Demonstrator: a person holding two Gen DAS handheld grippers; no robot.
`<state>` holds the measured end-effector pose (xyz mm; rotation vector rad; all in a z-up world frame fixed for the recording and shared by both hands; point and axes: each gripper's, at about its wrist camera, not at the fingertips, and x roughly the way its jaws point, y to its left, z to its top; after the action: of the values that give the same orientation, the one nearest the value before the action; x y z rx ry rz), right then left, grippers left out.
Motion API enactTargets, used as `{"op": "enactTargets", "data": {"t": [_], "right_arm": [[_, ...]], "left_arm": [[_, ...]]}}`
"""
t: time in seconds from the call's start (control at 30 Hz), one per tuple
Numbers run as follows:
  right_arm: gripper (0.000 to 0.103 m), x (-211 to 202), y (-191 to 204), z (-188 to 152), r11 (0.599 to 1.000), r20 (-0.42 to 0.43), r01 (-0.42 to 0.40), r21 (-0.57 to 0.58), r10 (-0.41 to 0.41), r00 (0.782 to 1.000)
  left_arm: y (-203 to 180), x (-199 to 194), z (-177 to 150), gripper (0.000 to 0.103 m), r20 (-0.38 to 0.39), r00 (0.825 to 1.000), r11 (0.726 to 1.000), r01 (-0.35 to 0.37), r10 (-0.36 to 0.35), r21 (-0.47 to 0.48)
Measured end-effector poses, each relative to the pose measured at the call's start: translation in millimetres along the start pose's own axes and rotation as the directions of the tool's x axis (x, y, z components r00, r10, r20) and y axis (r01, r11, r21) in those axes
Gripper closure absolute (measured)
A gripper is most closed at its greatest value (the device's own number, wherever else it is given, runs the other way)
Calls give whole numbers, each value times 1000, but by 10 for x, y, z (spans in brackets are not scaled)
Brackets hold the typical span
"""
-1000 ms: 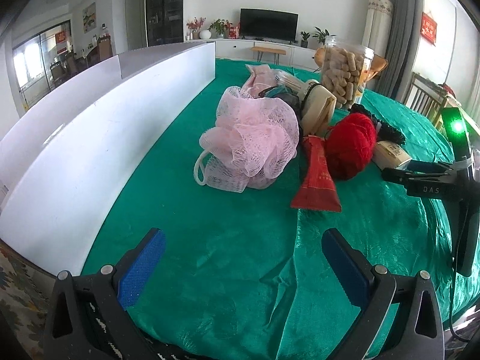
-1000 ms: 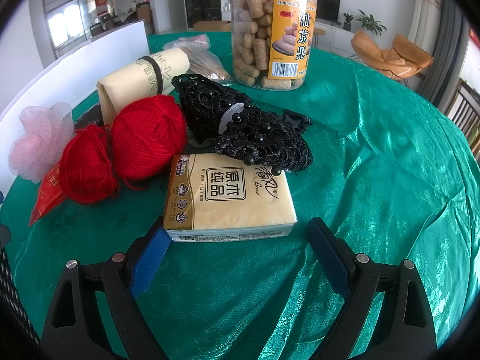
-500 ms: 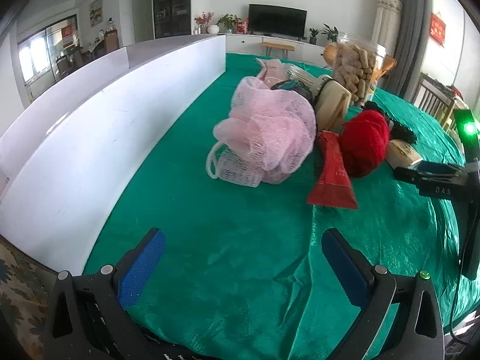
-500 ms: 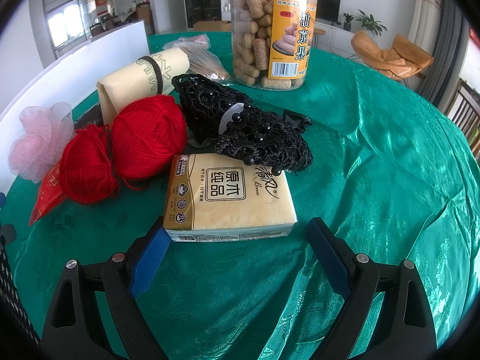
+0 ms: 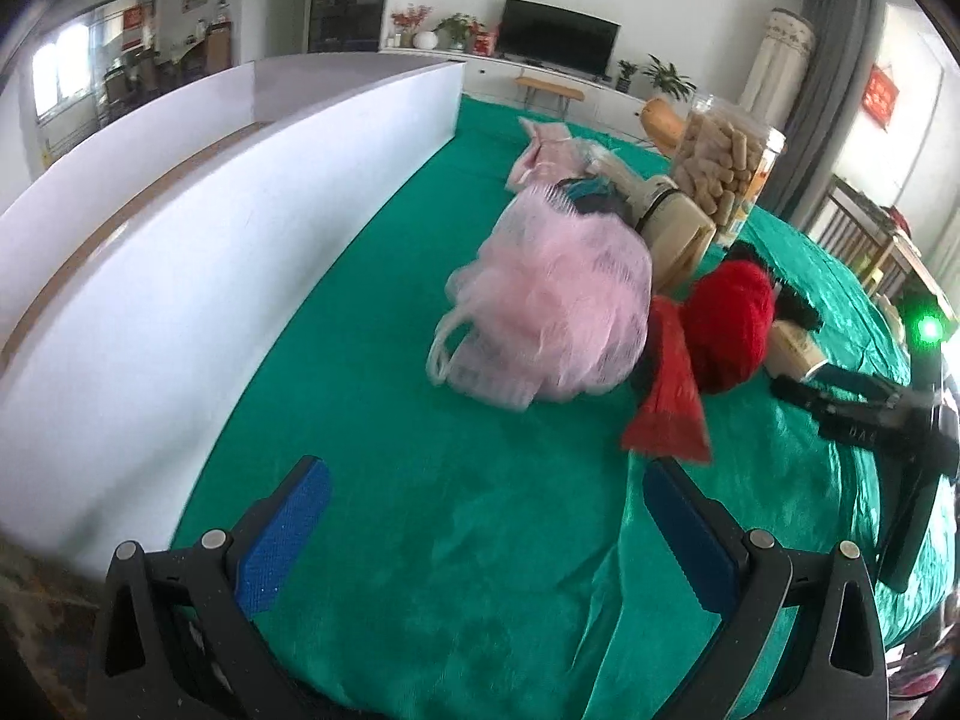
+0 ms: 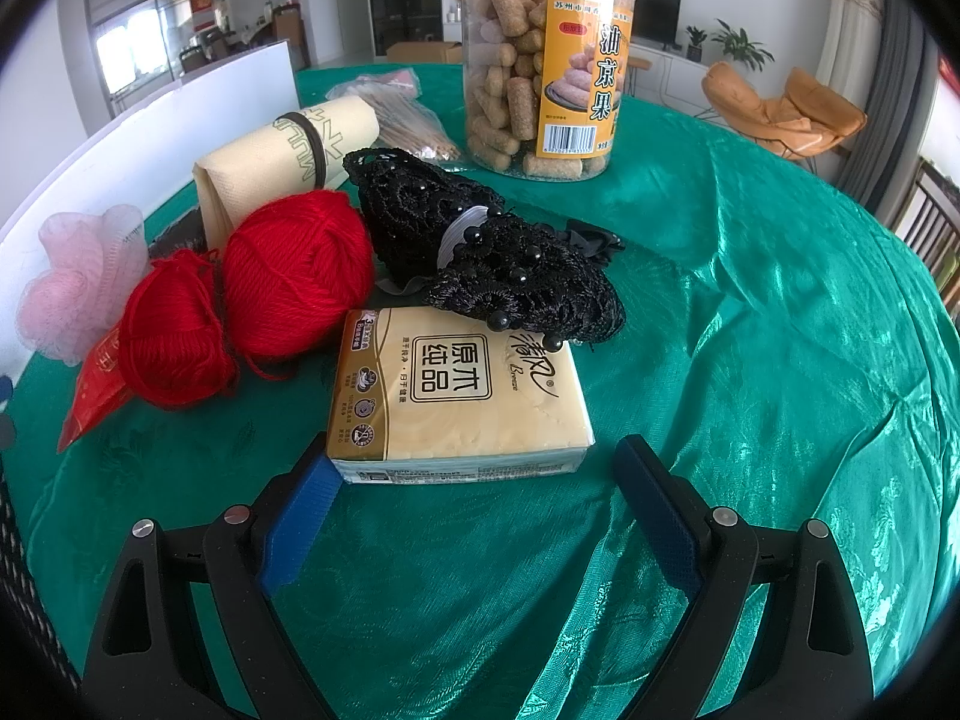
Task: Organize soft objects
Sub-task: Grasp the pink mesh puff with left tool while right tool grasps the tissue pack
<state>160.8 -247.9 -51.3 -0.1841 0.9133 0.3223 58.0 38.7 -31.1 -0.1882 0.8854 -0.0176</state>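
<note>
Right gripper [image 6: 474,498] held wide open, empty, tissue pack [image 6: 459,396] lying just ahead on green cloth [image 6: 750,360]. Pack judged light, squashy, film slippery; best pinched across short sides. Left gripper [image 5: 480,516] spread wide, empty, pink mesh pouf [image 5: 558,312] well ahead.

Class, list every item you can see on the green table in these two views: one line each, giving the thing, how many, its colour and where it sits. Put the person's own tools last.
tablecloth: one, green, covers the table
white board: one, white, upright along the table's left side
bath pouf: one, pink, left end of the pile
yarn balls: two, red, between pouf and tissue pack
red packet: one, red, under the smaller yarn ball
tissue pack: one, yellow, nearest the right gripper
lace item: one, black, beaded, behind the tissue pack
rolled bag: one, cream, behind the yarn
snack jar: one, clear with orange label, at the back
left hand-held gripper: one, black with blue pads, open
right hand-held gripper: one, same colours, open
</note>
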Motion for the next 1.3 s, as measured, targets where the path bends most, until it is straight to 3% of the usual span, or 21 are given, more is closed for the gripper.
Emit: {"op": "enactTargets", "data": {"t": [0.2,0.3,0.53,0.63,0.7,0.77,0.93,1.07,1.13,1.17,1.2,1.27,1.3], "right_arm": [[10,-3,4,-2,1000,0,0,0,0,1000],[10,-3,5,-2,1000,0,0,0,0,1000],[10,-2,2,-1,1000,0,0,0,0,1000],[10,-3,4,-3,1000,0,0,0,0,1000],[10,-2,2,-2,1000,0,0,0,0,1000],[10,-3,0,-1,1000,0,0,0,0,1000],[10,0,-2,-1,1000,0,0,0,0,1000],[10,1,-2,-1,1000,0,0,0,0,1000],[9,4,-11,4,1000,-1,-7,1,7,1000],[9,18,-26,28,1000,-5,-13,-8,13,1000],[9,26,-28,42,999,-15,-25,-31,25,1000],[10,-4,-97,74,996,-63,-81,-32,78,995],[11,-65,-167,75,994,-75,-104,23,105,992]], "left_arm": [[-116,326,551,0,-52,997,998,51,-49,39],[-208,634,671,0,-109,994,994,43,-31,102],[-115,957,754,0,-168,983,992,-51,70,116],[-214,1043,729,0,-165,977,976,-102,135,190],[-236,1023,715,0,-137,981,973,-107,136,203],[-189,1027,716,0,-142,983,981,-89,114,171],[-176,1014,708,0,-142,985,977,-72,102,200],[-198,1049,751,0,-196,974,977,-71,111,203],[-216,1015,760,16,-189,977,976,-61,102,209],[-236,959,746,35,-168,982,974,-54,92,220],[-249,920,725,48,-163,983,973,-45,83,226],[-220,791,619,53,-146,988,978,-16,47,209],[-189,725,556,54,-134,990,982,-4,30,188]]}}
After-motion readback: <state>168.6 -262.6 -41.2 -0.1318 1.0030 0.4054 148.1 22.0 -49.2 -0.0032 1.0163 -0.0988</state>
